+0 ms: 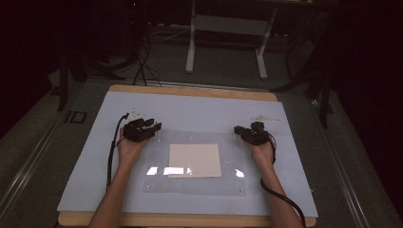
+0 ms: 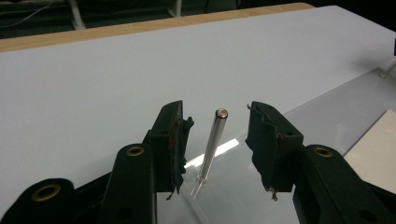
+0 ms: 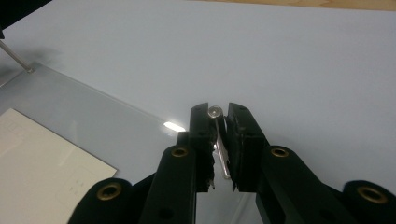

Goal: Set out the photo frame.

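Right tongs (image 3: pixel 219 154) grip a metal pin (image 3: pixel 219 149) at the clear acrylic plate's (image 1: pixel 195 185) near-right corner. Left tongs (image 2: pixel 215 154) stand open around another upright pin (image 2: pixel 212 144), untouched, at the worktop's (image 1: pixel 190 109) far-left plate corner.

A pale blue sheet (image 1: pixel 199 111) covers most of the table (image 1: pixel 190 91), whose wooden edge shows along the far side and again at the near side. In the middle of the clear plate lies a cream-white square of paper (image 1: pixel 195 160), flat and roughly square to the plate's edges. Near the far right part of the sheet lie a few small clear or whitish bits (image 1: pixel 265 118), too small to tell what they are. Beyond the table the grey floor (image 1: pixel 223 66) carries a white frame on two legs (image 1: pixel 227 23) and some dark cables (image 1: pixel 142 66) trailing beside dark stands in the shadow at the left.
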{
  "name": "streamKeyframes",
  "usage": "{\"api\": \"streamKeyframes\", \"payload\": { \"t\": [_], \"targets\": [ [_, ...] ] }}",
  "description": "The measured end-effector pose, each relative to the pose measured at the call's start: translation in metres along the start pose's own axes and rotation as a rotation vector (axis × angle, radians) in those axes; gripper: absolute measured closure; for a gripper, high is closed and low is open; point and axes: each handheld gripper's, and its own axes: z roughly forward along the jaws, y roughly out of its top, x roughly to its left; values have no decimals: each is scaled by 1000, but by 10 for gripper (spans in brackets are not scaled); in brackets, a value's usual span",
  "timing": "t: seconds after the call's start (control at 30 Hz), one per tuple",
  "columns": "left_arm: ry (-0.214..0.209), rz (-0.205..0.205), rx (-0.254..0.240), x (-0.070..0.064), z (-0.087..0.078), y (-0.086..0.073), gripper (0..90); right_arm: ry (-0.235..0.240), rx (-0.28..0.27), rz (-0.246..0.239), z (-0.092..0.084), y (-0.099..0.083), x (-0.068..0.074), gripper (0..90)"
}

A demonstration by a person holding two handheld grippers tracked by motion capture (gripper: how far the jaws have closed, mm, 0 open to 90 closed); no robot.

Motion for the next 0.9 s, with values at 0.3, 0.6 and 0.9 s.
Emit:
{"api": "streamKeyframes", "payload": {
  "t": [0.3,0.6,0.9],
  "targets": [
    [23,8,-9,-2,0,-3,725,-7,-8,7,0,-2,1,809],
    [38,43,-11,-7,5,-6,799,-6,-9,9,0,-4,0,808],
    [44,40,-21,-6,4,-10,841,-10,8,-34,-2,-5,0,768]
  ]
}}
